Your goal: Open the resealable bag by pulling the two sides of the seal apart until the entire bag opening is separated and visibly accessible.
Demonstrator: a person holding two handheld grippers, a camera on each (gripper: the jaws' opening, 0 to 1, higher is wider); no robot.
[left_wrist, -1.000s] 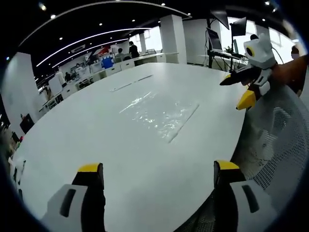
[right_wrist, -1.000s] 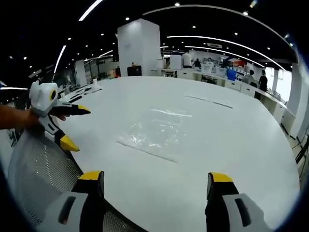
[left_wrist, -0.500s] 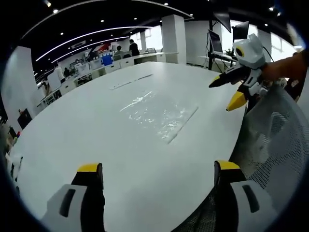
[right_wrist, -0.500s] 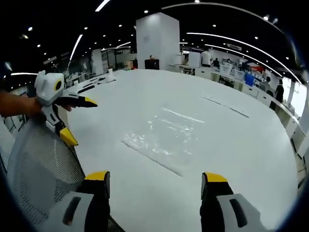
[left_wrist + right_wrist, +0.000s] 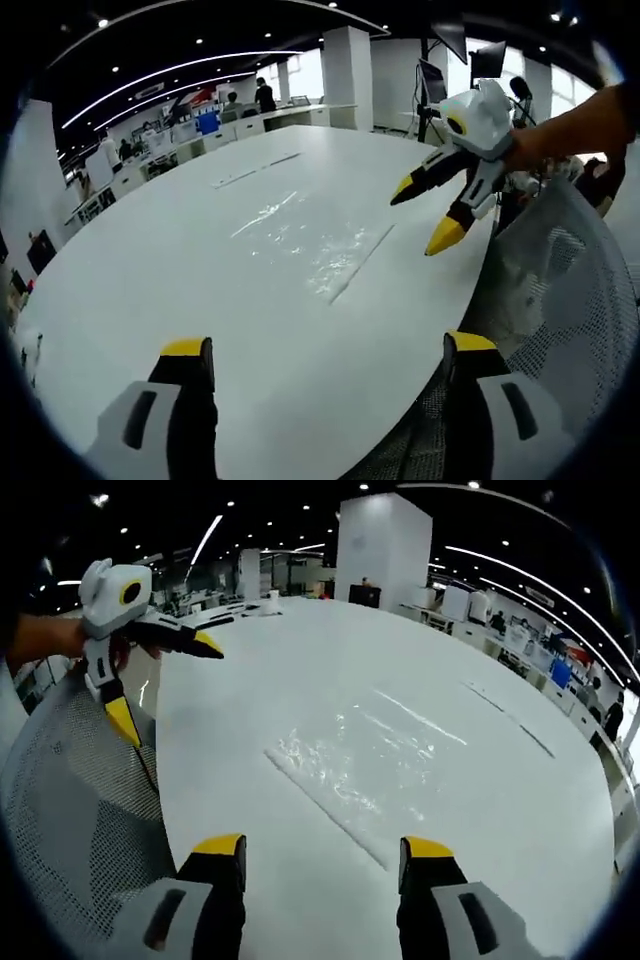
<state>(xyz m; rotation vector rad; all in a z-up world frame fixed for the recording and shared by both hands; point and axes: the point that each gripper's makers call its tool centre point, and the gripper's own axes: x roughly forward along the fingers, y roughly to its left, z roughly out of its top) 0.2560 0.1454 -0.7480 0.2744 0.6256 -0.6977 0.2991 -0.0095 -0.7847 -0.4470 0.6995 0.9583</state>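
Note:
A clear resealable bag (image 5: 305,235) lies flat on the white oval table (image 5: 150,290), its seal strip (image 5: 360,265) along the near edge. My left gripper (image 5: 328,350) is open and empty, low over the table's near rim, well short of the bag. In the right gripper view the bag (image 5: 375,755) lies just ahead, seal strip (image 5: 325,810) nearest my open right gripper (image 5: 324,847). The right gripper (image 5: 422,214) hangs open by the seal's right end in the left gripper view. Far left in the right gripper view, the left gripper (image 5: 166,686) stands open above the chair.
A grey mesh chair back (image 5: 560,300) stands against the table's near edge, seen also as the chair back (image 5: 70,800) at left. Two thin strips (image 5: 250,172) lie far across the table. A white pillar (image 5: 385,545), desks and people stand beyond.
The right gripper has moved in over the table toward the bag's seal edge, its jaws slightly narrower but still open. The left gripper has barely shifted. The bag lies as before.

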